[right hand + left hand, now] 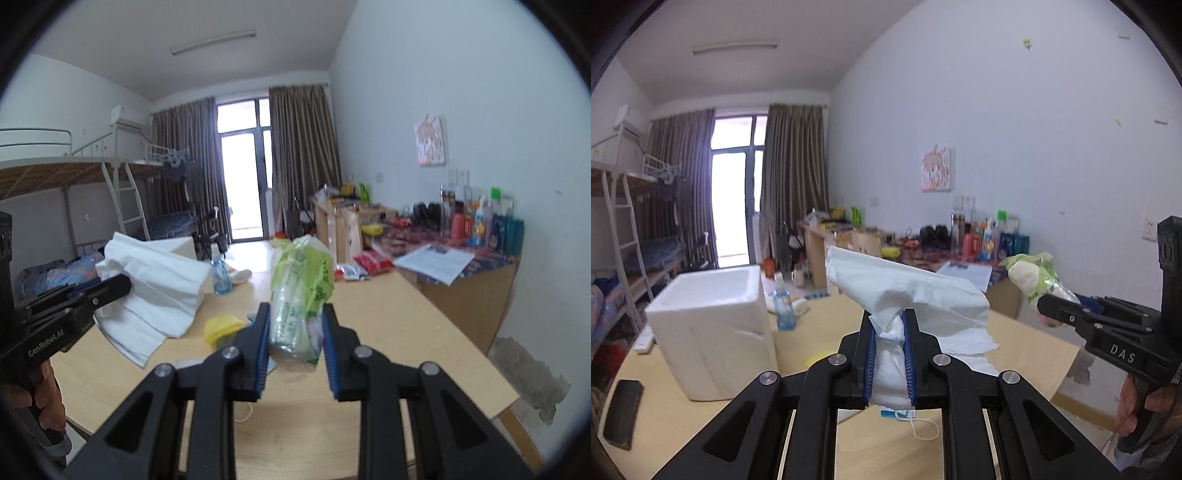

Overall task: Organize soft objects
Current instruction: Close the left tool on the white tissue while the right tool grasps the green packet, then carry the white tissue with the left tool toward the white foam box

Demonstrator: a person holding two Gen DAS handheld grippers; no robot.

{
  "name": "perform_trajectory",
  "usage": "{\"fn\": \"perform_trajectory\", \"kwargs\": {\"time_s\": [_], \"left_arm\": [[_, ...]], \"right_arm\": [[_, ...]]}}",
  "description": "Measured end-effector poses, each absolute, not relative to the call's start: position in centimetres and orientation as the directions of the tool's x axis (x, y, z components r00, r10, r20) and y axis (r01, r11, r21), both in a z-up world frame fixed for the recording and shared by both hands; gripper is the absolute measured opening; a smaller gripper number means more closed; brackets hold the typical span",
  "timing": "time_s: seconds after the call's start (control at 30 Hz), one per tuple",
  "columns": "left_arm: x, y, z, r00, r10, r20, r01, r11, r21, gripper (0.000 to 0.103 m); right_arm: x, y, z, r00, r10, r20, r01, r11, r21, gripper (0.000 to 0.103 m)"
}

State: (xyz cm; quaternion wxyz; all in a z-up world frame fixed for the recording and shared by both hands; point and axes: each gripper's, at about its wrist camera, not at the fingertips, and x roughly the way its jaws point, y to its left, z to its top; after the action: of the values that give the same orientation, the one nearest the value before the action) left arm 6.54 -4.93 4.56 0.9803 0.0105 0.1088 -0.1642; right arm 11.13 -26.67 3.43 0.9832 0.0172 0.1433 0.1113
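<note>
**Two soft items being held clear of the counter**

A folded white cloth [908,291] is being pinched by the left hand-held gripper [890,325], its blue pads [909,354] pressed close together on a bunched part of the fabric. The rest of the cloth is being carried above the pale wooden counter [1027,354], with one ragged edge trailing down toward the surface. In the right wrist view the same cloth [155,280] is seen hanging from the left hand-held gripper [110,288] at the left side.

A green and clear plastic packet [301,295] is being squeezed between the pads of the right hand-held gripper [295,325], standing roughly upright and lifted off the counter [406,332]. In the left wrist view that packet [1034,273] is seen at the right, gripped by the right hand-held gripper [1052,310], whose handle is being grasped by a person's hand [1152,406].

A white foam box [713,325] is being shown standing open-topped on the counter to the left of the cloth. Just behind it a small blue-tinted bottle [783,306] is standing upright. A yellow item [221,326] is lying on the counter below the packet, and a white cord loop [925,430] is lying under the left hand-held gripper. A black oblong object [622,413] is resting near the counter's left edge. Whether the cloth's lowest edge is touching the counter cannot be told.
</note>
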Motion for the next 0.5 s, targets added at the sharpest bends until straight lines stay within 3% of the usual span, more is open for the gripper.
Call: {"fn": "perform_trajectory", "kwargs": {"time_s": [0.27,0.5], "left_arm": [[2.7,-4.7,5.7,0.941,-0.295,-0.167,0.3,0.954,0.005,0.015],[1.5,-5.3,6.2,0.948,-0.272,-0.163,0.276,0.961,0.002,0.015]], "right_arm": [[8.8,-26.8,4.2,0.949,0.241,-0.203,-0.236,0.971,0.049,0.03],[8.5,-26.8,4.0,0.949,0.248,-0.194,-0.244,0.969,0.044,0.03]]}}
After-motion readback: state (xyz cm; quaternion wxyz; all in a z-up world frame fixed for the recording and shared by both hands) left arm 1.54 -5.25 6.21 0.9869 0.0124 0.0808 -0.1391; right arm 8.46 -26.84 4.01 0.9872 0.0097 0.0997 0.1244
